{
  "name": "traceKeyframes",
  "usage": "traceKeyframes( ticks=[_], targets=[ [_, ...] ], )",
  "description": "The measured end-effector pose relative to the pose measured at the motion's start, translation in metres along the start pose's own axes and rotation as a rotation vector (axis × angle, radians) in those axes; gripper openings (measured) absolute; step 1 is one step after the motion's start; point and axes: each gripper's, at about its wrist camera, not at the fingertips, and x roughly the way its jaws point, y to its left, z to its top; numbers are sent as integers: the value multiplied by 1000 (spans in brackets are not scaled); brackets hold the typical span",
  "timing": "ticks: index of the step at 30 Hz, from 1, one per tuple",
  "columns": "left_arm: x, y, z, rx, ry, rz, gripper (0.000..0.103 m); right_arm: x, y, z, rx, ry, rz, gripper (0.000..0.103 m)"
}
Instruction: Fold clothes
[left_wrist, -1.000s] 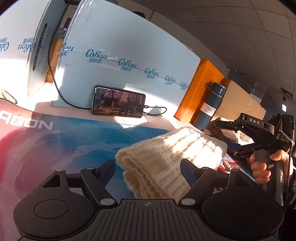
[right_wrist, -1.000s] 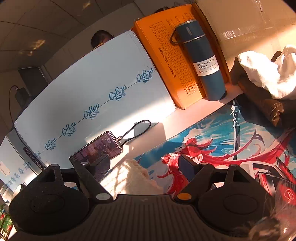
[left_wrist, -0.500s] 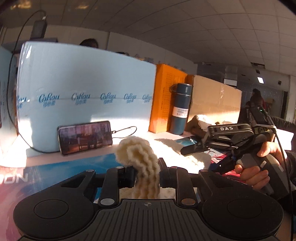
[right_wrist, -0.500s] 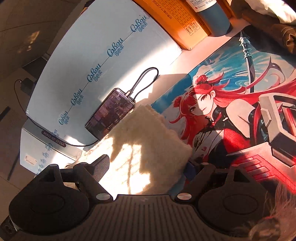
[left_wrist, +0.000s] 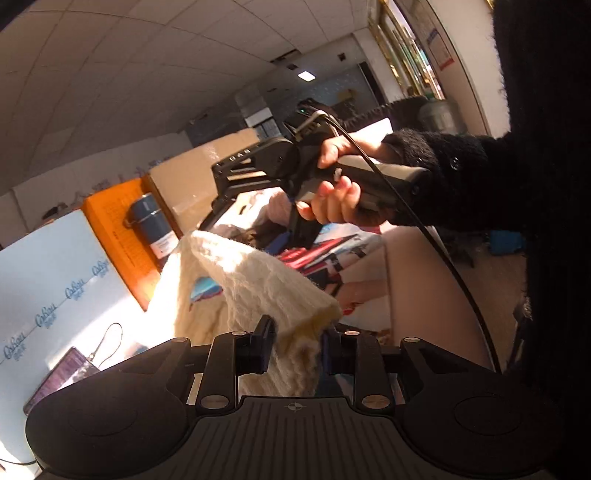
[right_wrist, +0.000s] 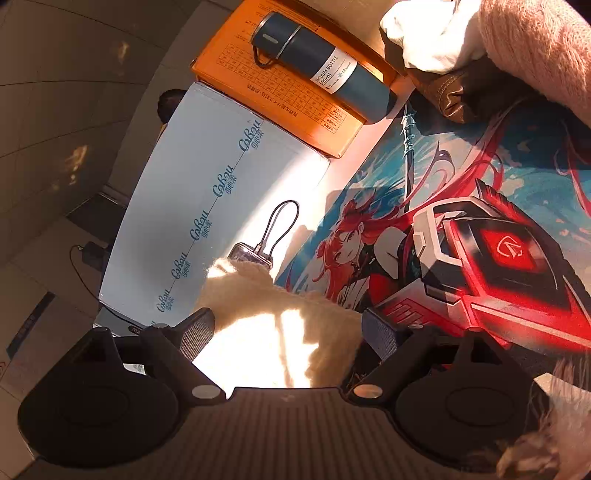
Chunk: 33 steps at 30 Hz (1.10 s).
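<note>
A cream knitted garment (left_wrist: 258, 284) hangs lifted above the table, pinched in my left gripper (left_wrist: 295, 349), whose jaws are shut on its folded edge. The same cream knit (right_wrist: 273, 332) shows in the right wrist view between the wide-open fingers of my right gripper (right_wrist: 286, 330), which does not clamp it. The right gripper (left_wrist: 258, 173) also shows in the left wrist view, held in a hand above and beyond the garment.
A printed anime desk mat (right_wrist: 480, 206) covers the table. A blue vacuum bottle (right_wrist: 325, 74), an orange box (right_wrist: 280, 96), a light-blue carton (right_wrist: 207, 192) and a charging phone (right_wrist: 251, 256) stand at the back. A pile of other clothes (right_wrist: 480, 55) lies at the far right.
My left gripper shut on the cream knit and lifted it off the mat while tilting. My right gripper stayed open and moved over the garment.
</note>
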Motion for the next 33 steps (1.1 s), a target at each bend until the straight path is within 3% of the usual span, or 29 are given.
traceKeyframes(
  ticks=[3, 6, 7, 8, 10, 12, 13, 16, 18, 19, 20, 24, 25, 26, 27, 28, 30, 32, 33],
  targets=[
    [0, -3, -7, -19, 60, -63, 26, -15, -3, -2, 8, -35, -15, 89],
    [-8, 4, -12, -89, 60, -106, 30, -29, -6, -1, -9, -73, -53, 95],
    [-12, 9, -13, -129, 47, -126, 41, -31, -7, -1, -17, -76, -67, 95],
    [-18, 15, -14, -176, 25, -139, 59, -33, -9, -1, -19, -74, -76, 95],
    [-31, 29, -17, -277, -42, -151, 80, -31, -14, -3, -11, -50, -96, 95],
    [-45, 47, -20, -385, -121, -155, 86, -27, -17, -9, -17, -23, -112, 95],
    [-51, 57, -23, -448, -162, -137, 87, -25, -17, -12, -27, -12, -119, 95],
    [-45, 90, -35, -631, -124, 100, 92, -19, -14, -19, -80, -13, -160, 95],
    [-30, 107, -45, -734, 16, 302, 92, -16, -10, -22, -112, -20, -181, 95],
    [-23, 116, -50, -782, 86, 402, 91, -14, -8, -23, -130, -25, -193, 95],
    [-14, 126, -57, -830, 136, 430, 91, -14, -6, -24, -154, -36, -212, 95],
    [12, 129, -63, -855, 201, 329, 84, -12, -1, -28, -266, -78, -299, 88],
    [15, 127, -62, -834, 211, 325, 62, -12, -1, -29, -286, -76, -304, 83],
    [18, 126, -61, -812, 221, 321, 47, -11, 0, -30, -303, -68, -302, 67],
    [21, 125, -59, -791, 230, 317, 41, -9, 1, -31, -319, -55, -303, 52],
    [23, 123, -58, -770, 239, 313, 27, -6, 3, -33, -340, -48, -318, 49],
    [17, 125, -61, -781, 223, 335, 20, 0, 7, -39, -391, -36, -344, 35],
    [10, 129, -65, -752, 235, 415, 10, 5, 10, -43, -401, -14, -314, 32],
    [6, 132, -67, -738, 241, 454, 10, 7, 12, -44, -397, 0, -290, 30]
  ],
)
